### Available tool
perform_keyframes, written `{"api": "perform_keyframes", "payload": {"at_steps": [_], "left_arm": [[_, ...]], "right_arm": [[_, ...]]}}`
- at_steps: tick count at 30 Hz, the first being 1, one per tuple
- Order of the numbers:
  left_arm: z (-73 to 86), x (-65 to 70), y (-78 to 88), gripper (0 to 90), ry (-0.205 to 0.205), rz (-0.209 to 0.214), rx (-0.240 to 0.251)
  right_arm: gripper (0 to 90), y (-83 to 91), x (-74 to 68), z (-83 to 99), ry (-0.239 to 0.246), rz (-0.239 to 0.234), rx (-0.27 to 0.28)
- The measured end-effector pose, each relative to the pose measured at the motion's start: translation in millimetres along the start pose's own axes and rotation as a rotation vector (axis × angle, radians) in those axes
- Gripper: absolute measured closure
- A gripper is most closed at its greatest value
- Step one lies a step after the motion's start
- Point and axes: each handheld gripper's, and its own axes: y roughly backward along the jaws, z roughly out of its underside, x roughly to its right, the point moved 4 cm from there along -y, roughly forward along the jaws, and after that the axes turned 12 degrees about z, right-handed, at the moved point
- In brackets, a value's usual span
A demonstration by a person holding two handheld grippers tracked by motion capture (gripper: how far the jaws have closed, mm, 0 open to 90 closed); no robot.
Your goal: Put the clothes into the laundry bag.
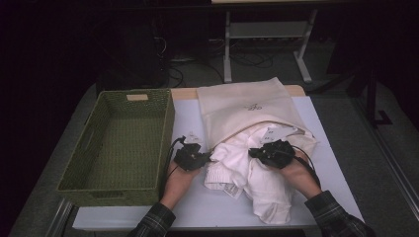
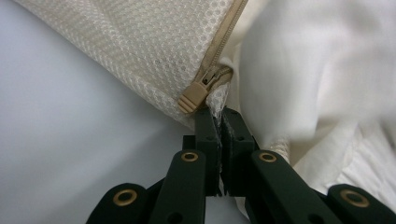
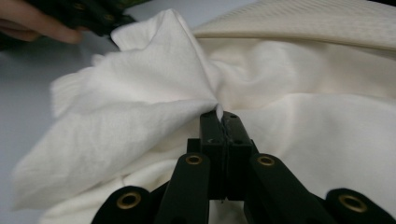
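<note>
My table (image 1: 316, 148) has a pale grey-white top. On it sit a green woven rectangular basket (image 1: 118, 143), a cream mesh zip bag (image 1: 247, 106) and a crumpled white cloth garment (image 1: 262, 185)

1. The high view is dim overall: the room behind the table (image 1: 197, 207) is sunk in near black, and the picture corners darken further
2. Light falls from above onto the table, so the white garment (image 1: 257, 173) and the mesh bag (image 1: 247, 106) are rendered brightest, without harsh glare
3. A soft shadow is cast inside the green basket (image 1: 118, 143) along its near wall
4. The high view is grainy and slightly soft, and fine detail on the dark grippers is lost
5. In the left gripper view, the mesh weave and zipper pull (image 2: 198, 93) are sharp, while the cloth at the right is washed out
6. In the right gripper view, motion blur is seen at the cloth's left edge and on the fingers (image 3: 42, 25) at top left
</note>
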Motion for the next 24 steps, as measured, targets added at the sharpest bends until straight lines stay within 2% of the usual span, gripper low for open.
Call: {"api": "perform_keyframes", "payload": {"at_steps": [5,9,11,13,17,19,20,24], "left_arm": [[6.1,5.3,1.7,86.9,0.001,0.000,-0.014],[10.4,10.1,4.1,87.0,-0.001,0.001,-0.019],[11.7,12.0,5.1,87.1,-0.005,-0.002,-0.018],[12.8,13.0,5.6,87.0,-0.008,0.000,-0.019],[12.9,11.7,4.4,87.0,-0.008,0.006,-0.023],[12.4,11.7,4.3,87.0,-0.010,0.007,-0.019],[12.3,11.6,4.2,86.9,-0.012,0.007,-0.022],[11.5,10.3,3.4,86.8,-0.016,0.010,-0.018]], "right_arm": [[89.2,-7.9,24.3,6.1,-0.031,0.059,-0.028],[89.3,-18.2,39.2,11.2,-0.049,0.078,-0.063],[89.4,-22.5,44.1,12.2,-0.041,0.098,-0.072],[89.5,-27.4,49.5,14.1,-0.020,0.148,-0.099],[89.6,-38.4,67.4,18.7,-0.023,0.198,-0.124],[89.4,-42.9,74.9,21.7,-0.055,0.192,-0.128],[89.3,-43.6,76.3,23.1,-0.076,0.168,-0.126],[85.9,-34.9,70.2,22.0,-0.097,0.101,-0.098]]}}
